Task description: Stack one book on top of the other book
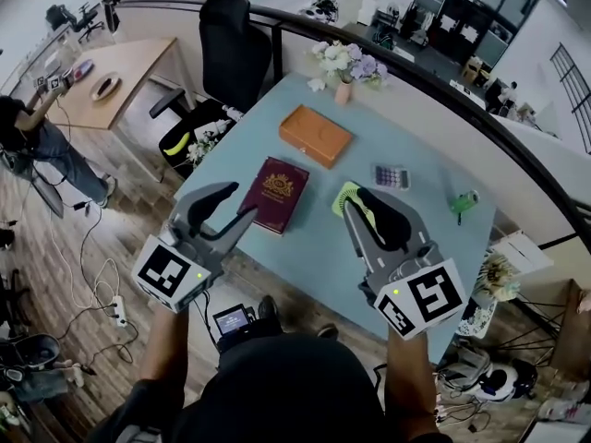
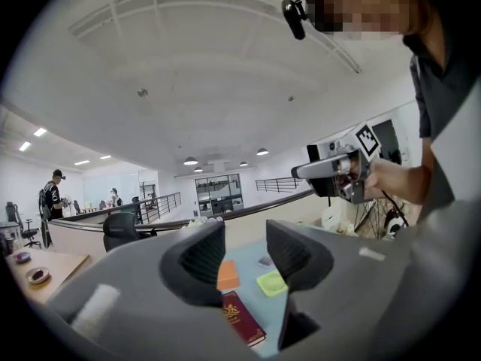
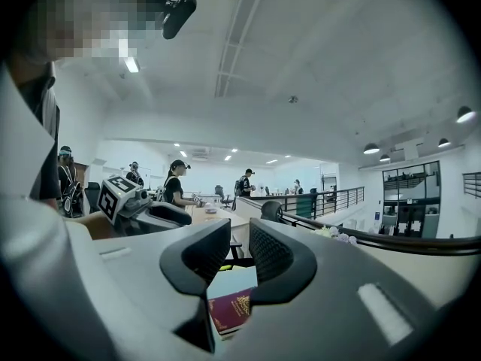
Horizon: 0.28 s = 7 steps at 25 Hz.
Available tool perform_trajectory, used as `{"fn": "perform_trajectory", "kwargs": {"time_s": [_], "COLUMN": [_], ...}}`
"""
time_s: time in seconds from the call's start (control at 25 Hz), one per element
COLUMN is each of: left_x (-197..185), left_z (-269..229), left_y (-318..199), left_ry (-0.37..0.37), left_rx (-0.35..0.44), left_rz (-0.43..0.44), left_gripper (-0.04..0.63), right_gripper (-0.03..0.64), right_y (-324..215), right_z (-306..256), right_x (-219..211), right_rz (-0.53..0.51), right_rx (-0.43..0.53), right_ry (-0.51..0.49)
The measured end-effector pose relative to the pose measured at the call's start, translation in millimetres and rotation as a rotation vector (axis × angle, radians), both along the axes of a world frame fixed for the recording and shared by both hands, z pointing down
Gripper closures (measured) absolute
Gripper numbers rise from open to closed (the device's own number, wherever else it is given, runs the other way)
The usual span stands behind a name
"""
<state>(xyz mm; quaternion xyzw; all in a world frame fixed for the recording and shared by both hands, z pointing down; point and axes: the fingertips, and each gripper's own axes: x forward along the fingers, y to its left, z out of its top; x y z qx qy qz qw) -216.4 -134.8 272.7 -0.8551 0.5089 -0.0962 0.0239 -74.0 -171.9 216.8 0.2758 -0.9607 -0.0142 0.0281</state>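
Note:
A maroon book (image 1: 277, 194) with a gold crest lies flat near the front of the teal table (image 1: 416, 233). An orange book (image 1: 315, 135) lies flat behind it, apart from it. Both of my grippers hang in the air above the table's near edge and touch neither book. My left gripper (image 1: 226, 212) is open and empty, just left of the maroon book. My right gripper (image 1: 362, 206) is open by a narrow gap, also empty. Past the left gripper (image 2: 246, 258) I see the maroon book (image 2: 242, 318) and the orange book (image 2: 228, 275). The maroon book (image 3: 231, 308) also shows below the right gripper (image 3: 239, 253).
A yellow-green round pad (image 1: 345, 195), a calculator (image 1: 391, 175), a small green object (image 1: 464, 203) and a vase of flowers (image 1: 348, 65) share the table. A black chair (image 1: 229, 49) stands at its far left. A railing runs behind. People stand at distant desks.

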Motion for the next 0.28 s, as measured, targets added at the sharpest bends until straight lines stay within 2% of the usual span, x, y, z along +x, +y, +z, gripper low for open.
{"fn": "perform_trajectory", "kwargs": {"time_s": [0.28], "left_x": [15], "left_z": [11], "left_y": [18], "left_ry": [0.006], "left_rx": [-0.042], "left_rz": [-0.01], "left_gripper": [0.373], "right_gripper": [0.537], "right_y": [12], "right_z": [1], "right_x": [25], "right_rz": [0.018], "right_rx": [-0.014], "right_ry": [0.003]}}
